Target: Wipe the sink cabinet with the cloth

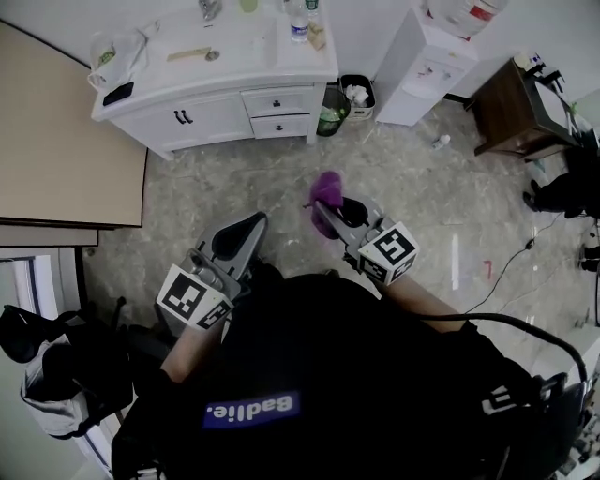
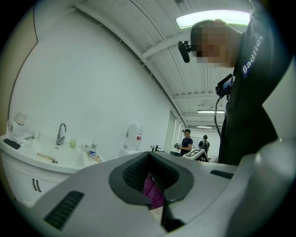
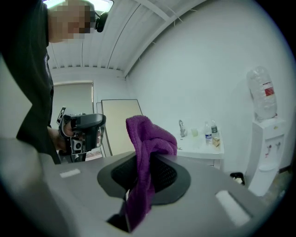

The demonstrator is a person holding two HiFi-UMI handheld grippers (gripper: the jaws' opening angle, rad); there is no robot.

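Right gripper [image 3: 143,172]: clamped on the purple cloth [image 3: 149,139], fold bunched above the jaws, tail hanging below. Cloth held in the air, touching nothing else.

Sink cabinet [image 1: 220,114] at about 11 o'clock from that gripper in head view, well apart, bare floor [image 1: 281,187] between. Long axis of cabinet roughly 9-to-3, right end tipped toward 2. Drawers [image 1: 279,101] and doors facing the person.

Right gripper slightly nearer, closest to the cabinet's 3 o'clock end. Judged the working hand, needing a reach forward and left.

Left gripper [image 1: 239,232] at 8 o'clock of the cloth, jaws drawn together, holding nothing. Purple sliver in its gap read as the cloth beyond.

Hard to make out:
- cabinet's far edge cut off at top of head view
- front panels steeply foreshortened
- countertop cluttered with bottle [image 1: 298,23], faucet [image 1: 208,9], bag [image 1: 108,52]
- in right gripper view, cloth masking the cabinet's left part
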